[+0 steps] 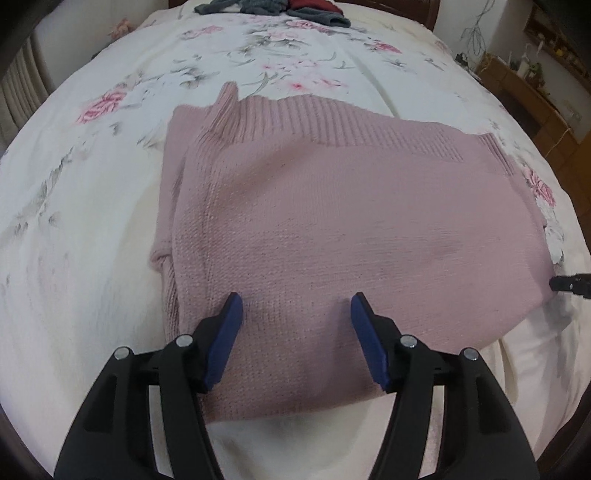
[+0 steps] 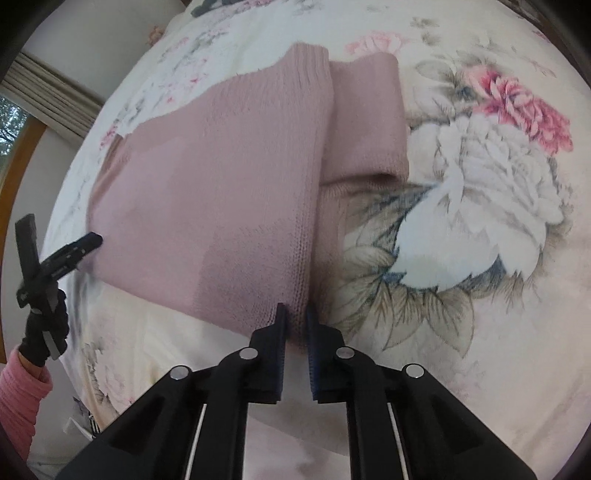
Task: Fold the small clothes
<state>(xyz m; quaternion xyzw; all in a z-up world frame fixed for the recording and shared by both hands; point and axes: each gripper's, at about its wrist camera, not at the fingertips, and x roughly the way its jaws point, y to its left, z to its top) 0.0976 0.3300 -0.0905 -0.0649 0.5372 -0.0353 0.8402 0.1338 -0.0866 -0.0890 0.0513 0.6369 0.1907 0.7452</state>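
A pink knitted sweater (image 1: 332,206) lies folded on a floral bedsheet (image 1: 92,221), ribbed hem at the far side. My left gripper (image 1: 296,306) hovers open over the sweater's near edge, blue pads wide apart and nothing between them. In the right wrist view the sweater (image 2: 221,177) shows a sleeve folded beside the body. My right gripper (image 2: 295,316) is shut on the sweater's near folded edge, with the knit pinched between its pads. The right gripper (image 1: 565,285) shows at the sweater's right corner, and the left gripper (image 2: 86,242) at its left corner.
A pile of grey and red clothes (image 1: 273,8) lies at the far end of the bed. Wooden furniture (image 1: 524,96) stands beyond the right side. A gloved hand (image 2: 44,332) with a pink sleeve holds the left gripper. A curtain (image 2: 51,99) hangs at the left.
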